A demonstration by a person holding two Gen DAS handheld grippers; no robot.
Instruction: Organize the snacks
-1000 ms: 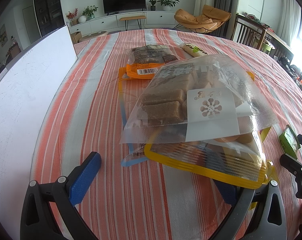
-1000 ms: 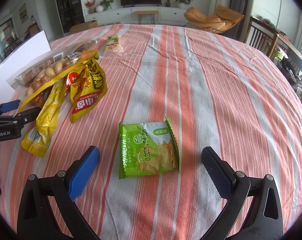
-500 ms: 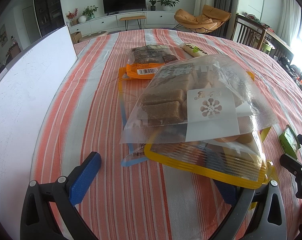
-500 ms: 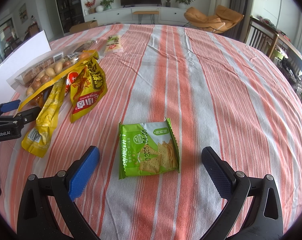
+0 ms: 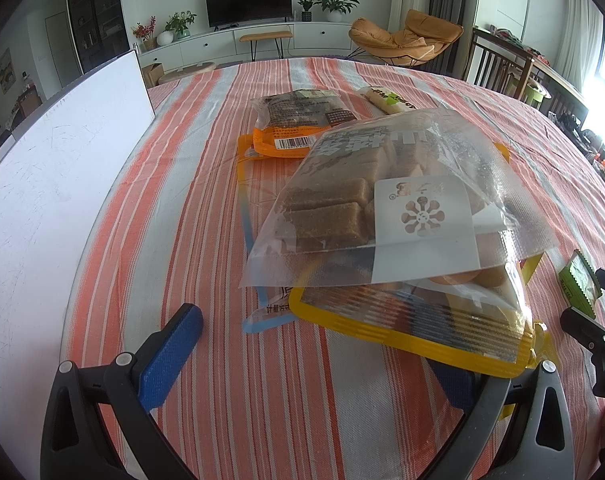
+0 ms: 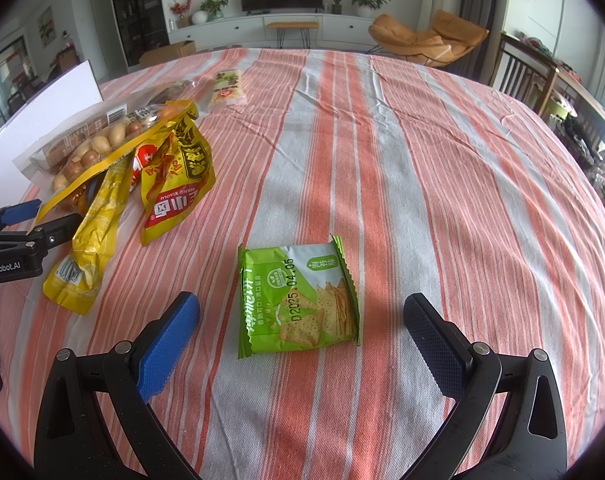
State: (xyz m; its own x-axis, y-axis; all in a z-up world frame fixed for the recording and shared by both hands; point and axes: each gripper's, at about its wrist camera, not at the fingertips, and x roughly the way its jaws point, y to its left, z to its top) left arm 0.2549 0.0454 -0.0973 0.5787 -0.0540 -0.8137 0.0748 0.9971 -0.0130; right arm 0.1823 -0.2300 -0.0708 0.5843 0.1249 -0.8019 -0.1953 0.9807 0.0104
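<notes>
A green cracker packet [image 6: 298, 296] lies flat on the striped tablecloth, between and just ahead of my open right gripper [image 6: 302, 320]; its edge shows in the left wrist view [image 5: 578, 284]. A pile of snack bags lies before my open left gripper [image 5: 318, 344]: a clear bag of brown bars [image 5: 386, 200] on top, a yellow-rimmed bag [image 5: 414, 328] under it, an orange-edged pack [image 5: 298, 120] behind. The yellow bag's corner covers the left gripper's right finger. In the right wrist view the pile [image 6: 114, 148] lies at left.
A white board [image 5: 50, 184] stands along the table's left side. A small cream snack bar [image 6: 228, 88] lies beyond the pile. Yellow and red pouches [image 6: 174, 184] hang off the pile's right side. The right gripper's tips [image 5: 594, 320] show at the left view's right edge.
</notes>
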